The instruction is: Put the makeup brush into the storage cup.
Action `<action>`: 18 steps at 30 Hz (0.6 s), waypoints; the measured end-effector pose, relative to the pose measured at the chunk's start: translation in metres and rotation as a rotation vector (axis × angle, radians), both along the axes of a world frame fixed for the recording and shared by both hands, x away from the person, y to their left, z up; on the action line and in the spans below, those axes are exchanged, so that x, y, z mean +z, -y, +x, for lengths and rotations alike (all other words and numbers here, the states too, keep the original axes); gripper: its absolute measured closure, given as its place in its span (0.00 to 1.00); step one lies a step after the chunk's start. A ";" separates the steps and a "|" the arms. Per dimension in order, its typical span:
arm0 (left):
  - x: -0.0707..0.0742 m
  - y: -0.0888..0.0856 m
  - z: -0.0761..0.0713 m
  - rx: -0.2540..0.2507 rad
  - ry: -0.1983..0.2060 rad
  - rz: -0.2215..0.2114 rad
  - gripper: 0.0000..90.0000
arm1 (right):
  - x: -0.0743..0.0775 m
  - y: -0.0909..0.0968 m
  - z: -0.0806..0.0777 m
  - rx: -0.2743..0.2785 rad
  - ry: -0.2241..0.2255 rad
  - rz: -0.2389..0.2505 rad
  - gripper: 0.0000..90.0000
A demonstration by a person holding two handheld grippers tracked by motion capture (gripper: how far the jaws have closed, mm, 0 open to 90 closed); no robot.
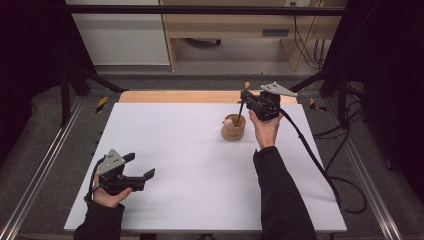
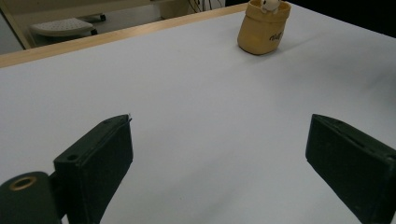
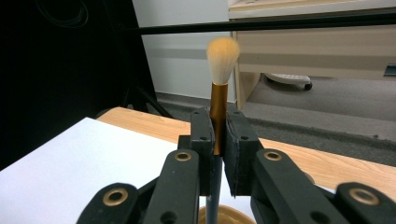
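We have the makeup brush (image 3: 218, 100) pinched upright in the right gripper (image 3: 217, 140), its handle tip over the tan cup (image 1: 233, 128) far across the white table (image 1: 165, 150). Tilt it and we tip that cup. Our left gripper (image 2: 219, 158) gapes empty.

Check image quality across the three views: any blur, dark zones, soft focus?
High view: even light on the white table, dark surroundings at both sides, small things coarse. Left gripper view: the cup reads fairly sharp, the near left tool soft. Right gripper view: the brush bristles slightly soft and bright, left background almost black, the right tool clear.
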State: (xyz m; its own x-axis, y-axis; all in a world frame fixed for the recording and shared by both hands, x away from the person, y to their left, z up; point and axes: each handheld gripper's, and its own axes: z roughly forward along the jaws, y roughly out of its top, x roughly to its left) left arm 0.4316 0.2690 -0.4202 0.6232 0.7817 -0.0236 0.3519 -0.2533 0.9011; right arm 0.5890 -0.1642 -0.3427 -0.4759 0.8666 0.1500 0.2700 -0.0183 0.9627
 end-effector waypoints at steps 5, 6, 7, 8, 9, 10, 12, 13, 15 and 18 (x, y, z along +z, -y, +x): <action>0.000 0.000 0.000 0.001 -0.003 -0.001 0.08 | -0.002 0.000 0.005 -0.017 -0.007 -0.010 0.93; 0.000 0.000 0.000 0.001 -0.002 0.001 0.08 | -0.003 0.000 0.006 -0.020 -0.011 -0.011 0.93; 0.000 0.000 0.000 0.001 -0.002 0.001 0.08 | -0.004 0.000 0.007 -0.021 -0.009 -0.013 0.93; 0.000 0.000 0.000 0.001 -0.002 0.000 0.08 | -0.004 0.000 0.008 -0.023 -0.008 -0.014 0.93; 0.000 0.000 0.000 0.002 -0.003 0.000 0.08 | -0.005 -0.001 0.009 -0.026 -0.009 -0.012 0.93; 0.000 0.000 0.000 0.002 -0.004 0.000 0.09 | -0.005 -0.001 0.009 -0.025 -0.012 -0.012 0.93; 0.000 0.000 0.000 0.002 -0.002 0.001 0.09 | -0.006 -0.002 0.011 -0.030 -0.011 -0.016 0.93; 0.000 0.000 0.000 0.001 -0.003 0.003 0.09 | -0.007 -0.002 0.011 -0.030 -0.012 -0.017 0.93; 0.000 0.000 0.000 0.001 -0.003 0.002 0.09 | -0.008 -0.002 0.013 -0.035 -0.014 -0.020 0.93; -0.001 0.000 0.000 0.001 -0.004 0.004 0.09 | -0.010 -0.003 0.014 -0.034 -0.017 -0.022 0.93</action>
